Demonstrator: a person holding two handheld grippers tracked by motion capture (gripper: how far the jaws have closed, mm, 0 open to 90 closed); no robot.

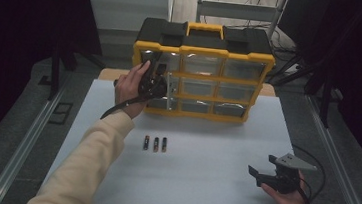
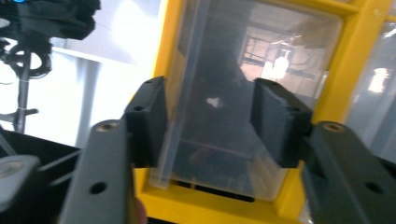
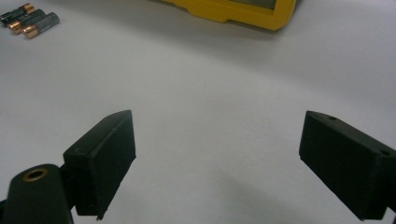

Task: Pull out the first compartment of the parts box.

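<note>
- Nearest us, on the near right of the white matte tabletop (image 1: pixel 202 174), our right gripper (image 1: pixel 257 172) rests in the hand with its jaws spread wide and nothing between them.
- At the far left, our left gripper (image 2: pixel 210 119) is up against the yellow-and-black plastic organiser case (image 1: pixel 202 71), which stands upright at the far edge of the table.
- Its half-closed jaws straddle the clear plastic drawer (image 2: pixel 233 93) in the case's left column; we cannot tell whether the pads press it yet.
- Three small cylindrical batteries (image 1: pixel 155 143) with copper-coloured ends lie side by side on the table, near the case and well apart from both grippers.
- We judge the risk is slipping: the drawer's walls are smooth, glossy and thin, and the flat black pads (image 2: pixel 275 119) look to catch only its front edges.
- A crooked pull could jam the drawer in its yellow frame, or tip the tall case towards us.
</note>
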